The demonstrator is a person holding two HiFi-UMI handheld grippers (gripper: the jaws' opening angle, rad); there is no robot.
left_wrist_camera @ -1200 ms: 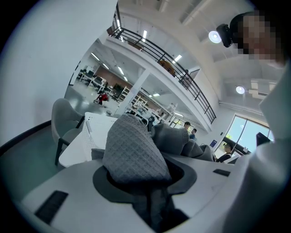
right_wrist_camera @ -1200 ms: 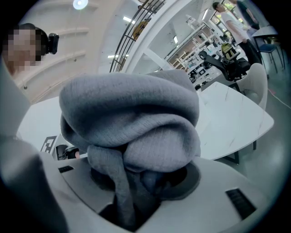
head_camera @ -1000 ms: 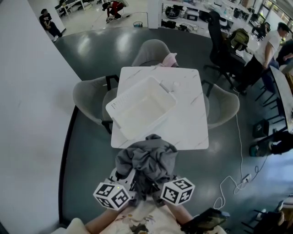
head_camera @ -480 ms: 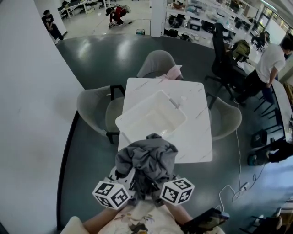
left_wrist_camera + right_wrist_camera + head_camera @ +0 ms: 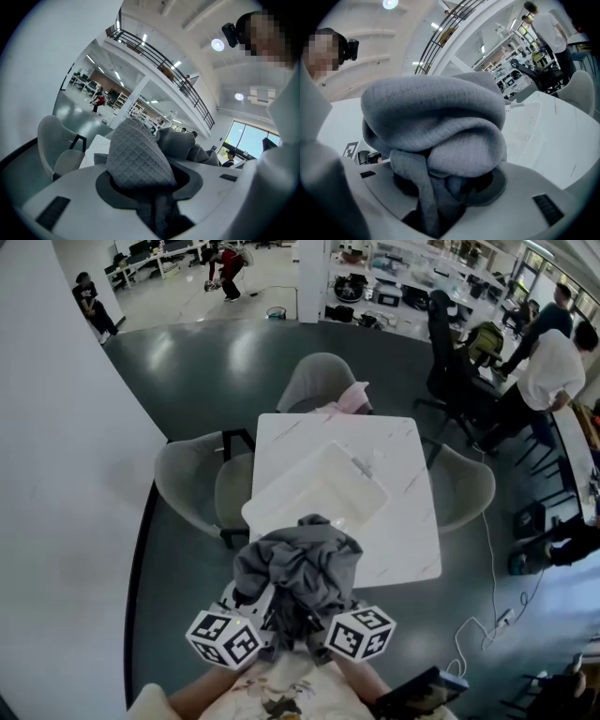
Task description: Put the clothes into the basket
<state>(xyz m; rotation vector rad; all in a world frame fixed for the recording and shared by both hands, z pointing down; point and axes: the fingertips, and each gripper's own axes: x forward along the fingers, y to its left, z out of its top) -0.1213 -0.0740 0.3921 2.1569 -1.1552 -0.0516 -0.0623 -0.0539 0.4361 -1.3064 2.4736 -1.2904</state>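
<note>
The clothes (image 5: 300, 568) are one crumpled grey knit bundle, pinched in the left claw (image 5: 253, 606) and right claw (image 5: 323, 613) and held in the air at the near edge of the table (image 5: 408, 521). The basket (image 5: 319, 488), white, rectangular and empty, sits skewed on the table just beyond the bundle.

A white marble table (image 5: 408, 484) with three grey chairs (image 5: 317, 381) stands on dark glossy floor (image 5: 187, 362) beside a white wall (image 5: 56, 521).

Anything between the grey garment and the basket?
Nothing visible. The grey garment is held at the near edge of the table; the white basket sits on it straight ahead, open and empty.
</note>
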